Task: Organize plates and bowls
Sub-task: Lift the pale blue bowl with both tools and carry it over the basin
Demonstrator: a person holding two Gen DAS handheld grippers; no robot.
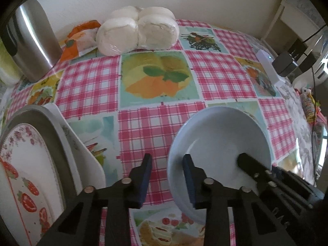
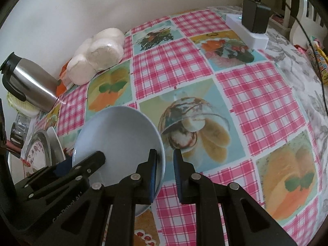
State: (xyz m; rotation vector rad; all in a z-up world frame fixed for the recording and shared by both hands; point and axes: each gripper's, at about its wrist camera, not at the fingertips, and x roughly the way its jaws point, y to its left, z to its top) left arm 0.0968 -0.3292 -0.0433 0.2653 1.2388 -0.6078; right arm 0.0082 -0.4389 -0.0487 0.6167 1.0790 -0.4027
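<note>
A pale blue bowl (image 1: 217, 143) sits between both grippers over the checked tablecloth; it also shows in the right wrist view (image 2: 121, 137). My left gripper (image 1: 167, 176) is open, its jaws astride the bowl's left rim. My right gripper (image 2: 165, 170) is open, its jaws astride the bowl's right rim; one of its fingers (image 1: 252, 168) lies inside the bowl. At the left stand a strawberry-patterned plate (image 1: 22, 174), a metal plate (image 1: 51, 135) and a white plate (image 1: 82, 143) on edge.
A steel thermos (image 1: 34, 41) and wrapped white rolls (image 1: 137, 32) stand at the back by the wall. A white power strip (image 2: 248, 30) with a black adapter (image 2: 255, 14) lies at the far right, with a cable trailing off.
</note>
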